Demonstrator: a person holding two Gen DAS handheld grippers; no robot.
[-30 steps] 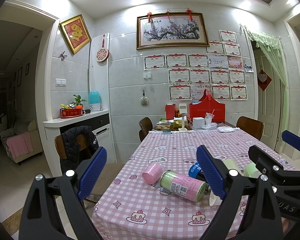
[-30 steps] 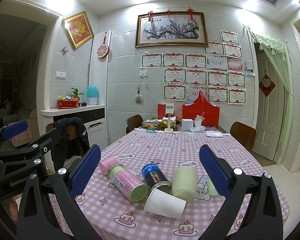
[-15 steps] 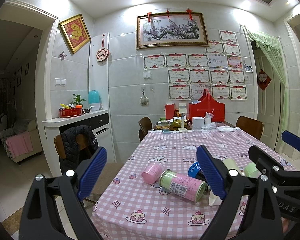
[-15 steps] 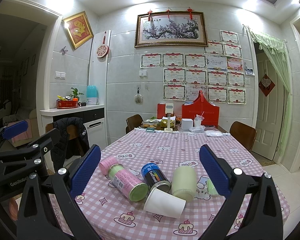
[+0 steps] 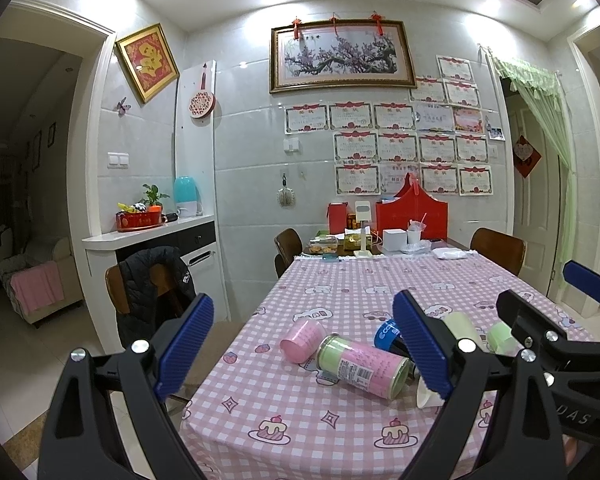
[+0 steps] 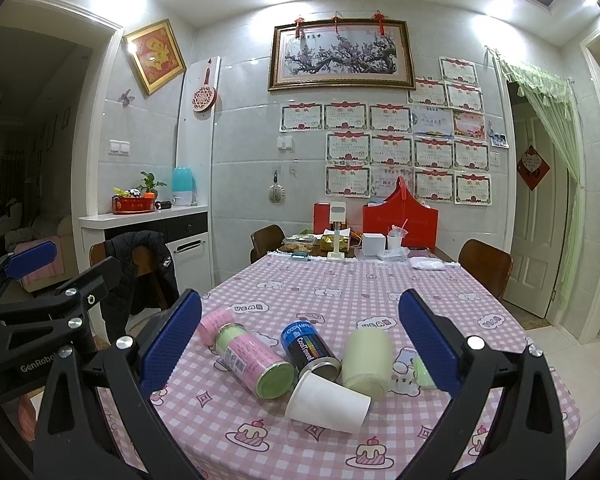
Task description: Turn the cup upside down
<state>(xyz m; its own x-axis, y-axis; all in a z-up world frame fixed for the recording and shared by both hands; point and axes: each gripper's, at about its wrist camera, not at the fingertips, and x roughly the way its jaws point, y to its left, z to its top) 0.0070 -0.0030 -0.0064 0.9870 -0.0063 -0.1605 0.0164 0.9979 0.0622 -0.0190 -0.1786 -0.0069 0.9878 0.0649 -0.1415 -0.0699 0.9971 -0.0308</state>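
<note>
Your left tongs (image 5: pixel 304 344) and right tongs (image 6: pixel 300 338) are both spread wide with nothing between the blue pads, held above the near end of the worktop (image 6: pixel 340 280), which wears a pink checked cloth. Your white paper cup (image 6: pixel 327 402) lies on its side near the front edge, mouth pointing left toward the cans. Touching it at the back are a pink-and-green can (image 6: pixel 254 362), a dark blue can (image 6: pixel 310 350) and a pale cream cup (image 6: pixel 367 358), all tipped over. A pink cup (image 5: pixel 302 338) lies behind the pink-and-green can.
</note>
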